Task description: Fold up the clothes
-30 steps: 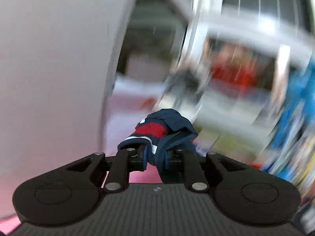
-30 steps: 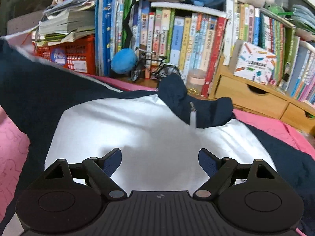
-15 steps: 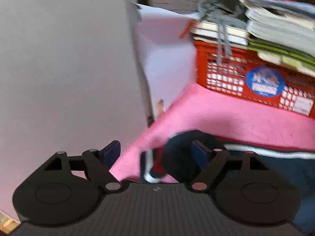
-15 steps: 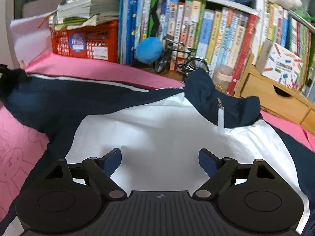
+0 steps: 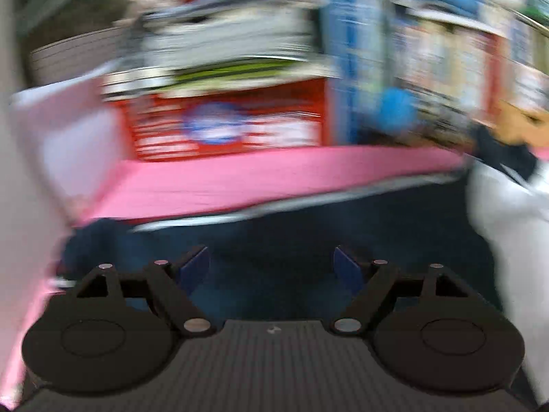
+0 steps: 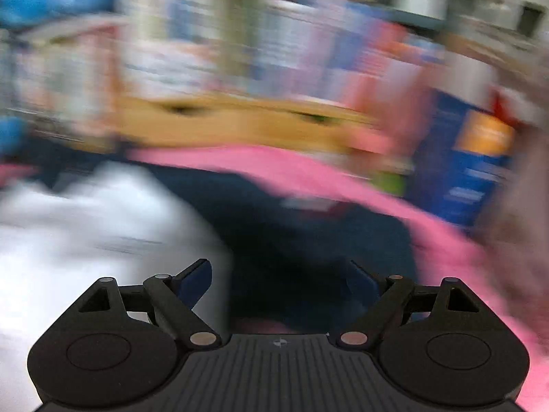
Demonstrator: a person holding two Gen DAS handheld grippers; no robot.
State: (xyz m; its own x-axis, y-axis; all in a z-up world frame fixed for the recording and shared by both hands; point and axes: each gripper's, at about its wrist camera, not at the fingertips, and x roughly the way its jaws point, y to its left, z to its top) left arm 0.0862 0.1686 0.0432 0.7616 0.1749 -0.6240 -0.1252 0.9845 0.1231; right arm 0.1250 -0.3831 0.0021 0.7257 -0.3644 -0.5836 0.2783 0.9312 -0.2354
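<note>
**A:** So, where is the jacket (image 5: 308, 226) lying right now?

**B:** It is lying flat on the pink cover (image 5: 240, 178), white panel in the middle, navy sleeves running out to either side. Both views are blurring badly, so details are getting lost.

**A:** And the claws?

**B:** The left gripper (image 5: 271, 264) is standing wide apart with nothing pinched; navy cloth is lying beneath and ahead of it. The right gripper (image 6: 278, 274) is also wide, its jaws closing slightly, and nothing is pressing between the pads.

**A:** Which sleeve is nearer which hand?

**B:** In the left view the sleeve is stretching crosswise ahead, its white stripe along the far edge and the white panel off to the right. In the right view the navy sleeve (image 6: 308, 226) is sitting straight ahead, white panel to the left. I am judging each hand is lining up on its own side's sleeve.
</note>
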